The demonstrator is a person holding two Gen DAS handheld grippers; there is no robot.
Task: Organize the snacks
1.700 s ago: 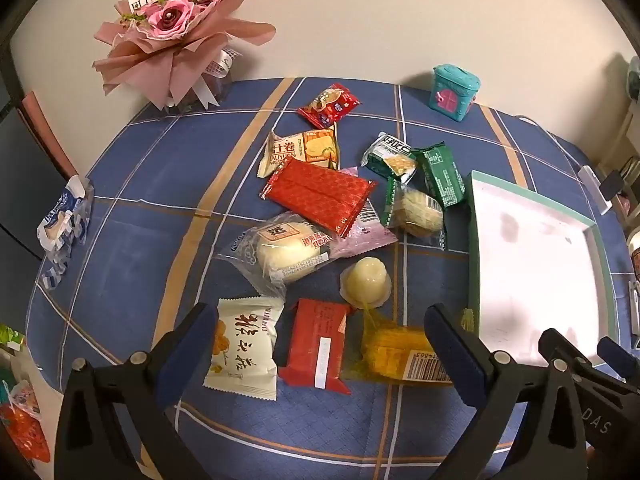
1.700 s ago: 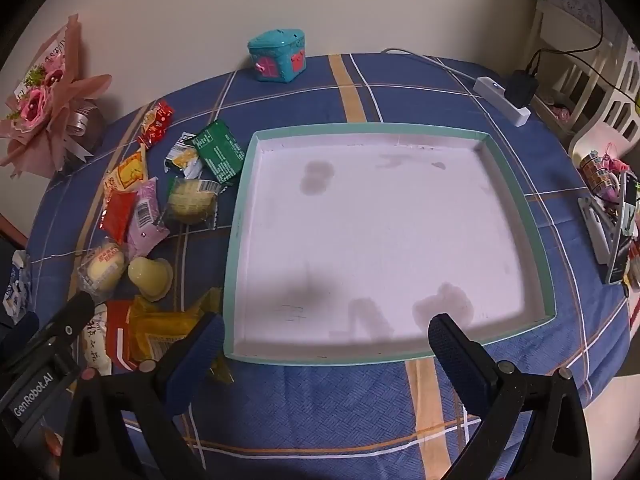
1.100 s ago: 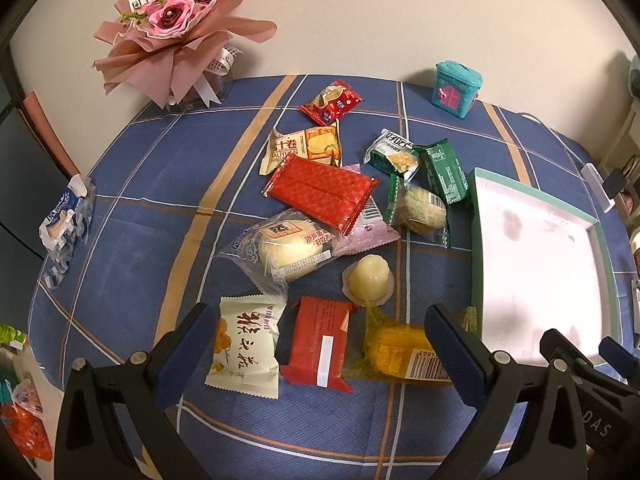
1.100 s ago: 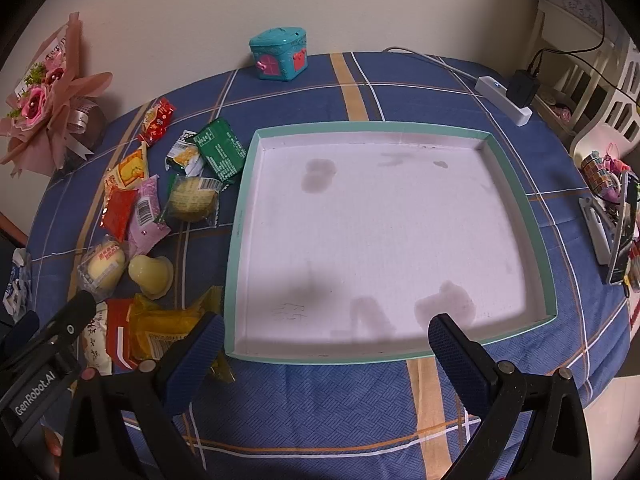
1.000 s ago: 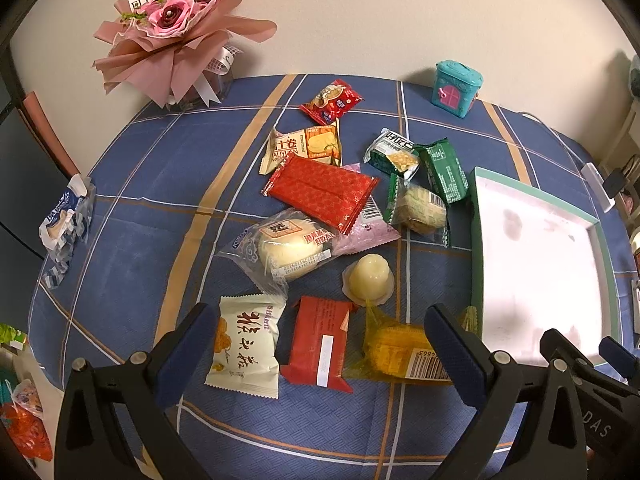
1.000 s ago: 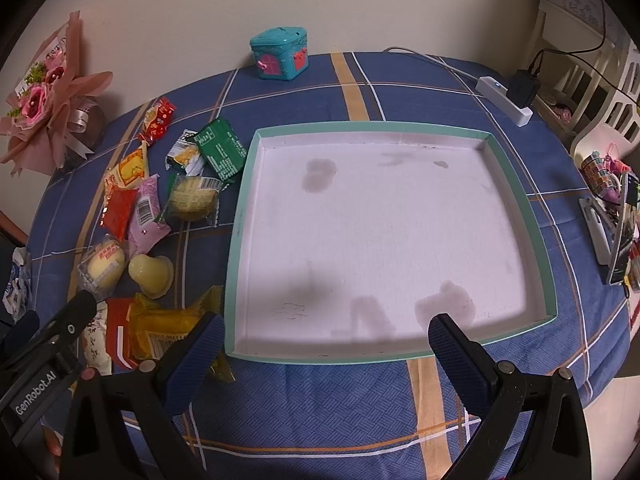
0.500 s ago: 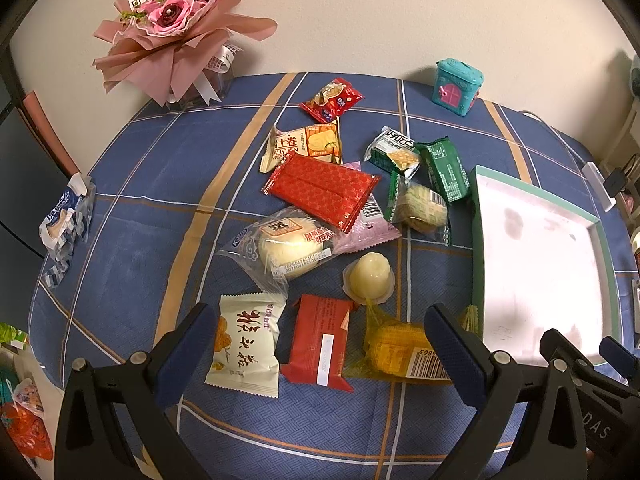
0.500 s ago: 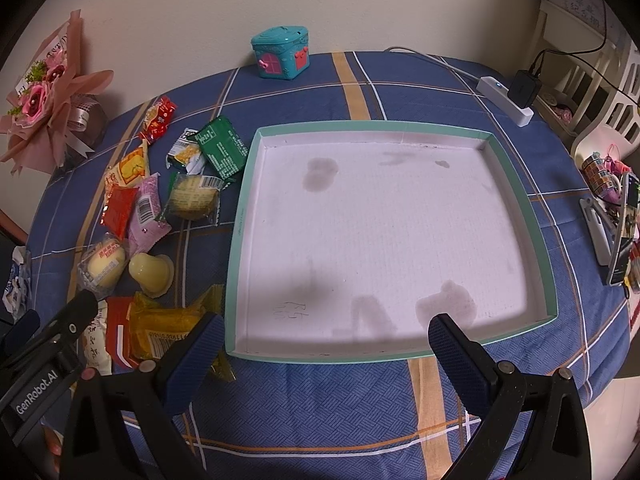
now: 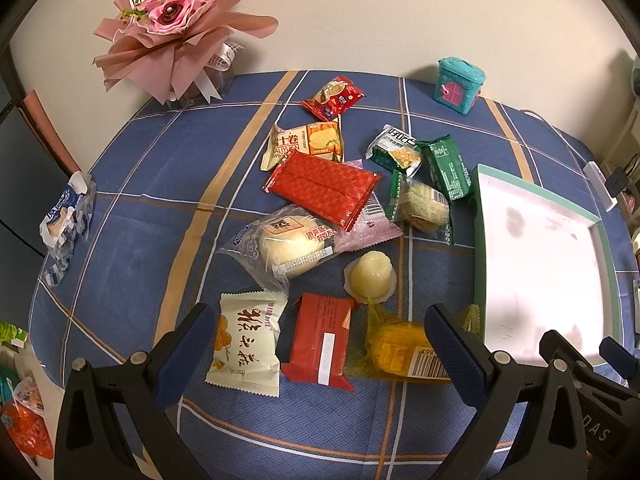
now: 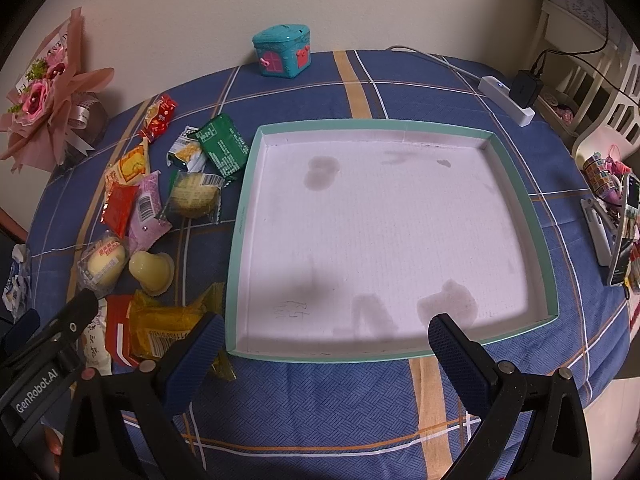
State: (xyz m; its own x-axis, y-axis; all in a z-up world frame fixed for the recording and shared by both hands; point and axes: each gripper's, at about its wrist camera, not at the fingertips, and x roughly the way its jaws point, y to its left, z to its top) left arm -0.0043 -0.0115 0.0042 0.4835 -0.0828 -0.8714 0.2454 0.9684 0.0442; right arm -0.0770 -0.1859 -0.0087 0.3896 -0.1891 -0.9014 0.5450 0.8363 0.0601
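Observation:
Several wrapped snacks lie on the blue checked tablecloth left of a teal-rimmed white tray (image 10: pixel 516 184); the tray (image 9: pixel 480 240) holds nothing. Nearest my left gripper (image 9: pixel 320 344) are a white packet (image 9: pixel 244 344), a red packet (image 9: pixel 320 340) and a yellow packet (image 9: pixel 400 350); a jelly cup (image 9: pixel 370 278) and a bun (image 9: pixel 288 246) lie beyond. The left gripper is open and empty above them. My right gripper (image 10: pixel 320 344) is open and empty over the tray's near edge. The yellow packet (image 10: pixel 172 330) lies by its left finger.
A pink bouquet (image 9: pixel 176 28) stands at the back left and a teal house-shaped tin (image 10: pixel 282 56) at the back. A power strip (image 10: pixel 506 98) and cable lie at the back right, a phone and clutter (image 10: pixel 620 232) at the right edge. A blue wrapper (image 9: pixel 66 216) lies far left.
Both grippers have stayed nearly still and open. The views have only drifted slightly; no snack has moved.

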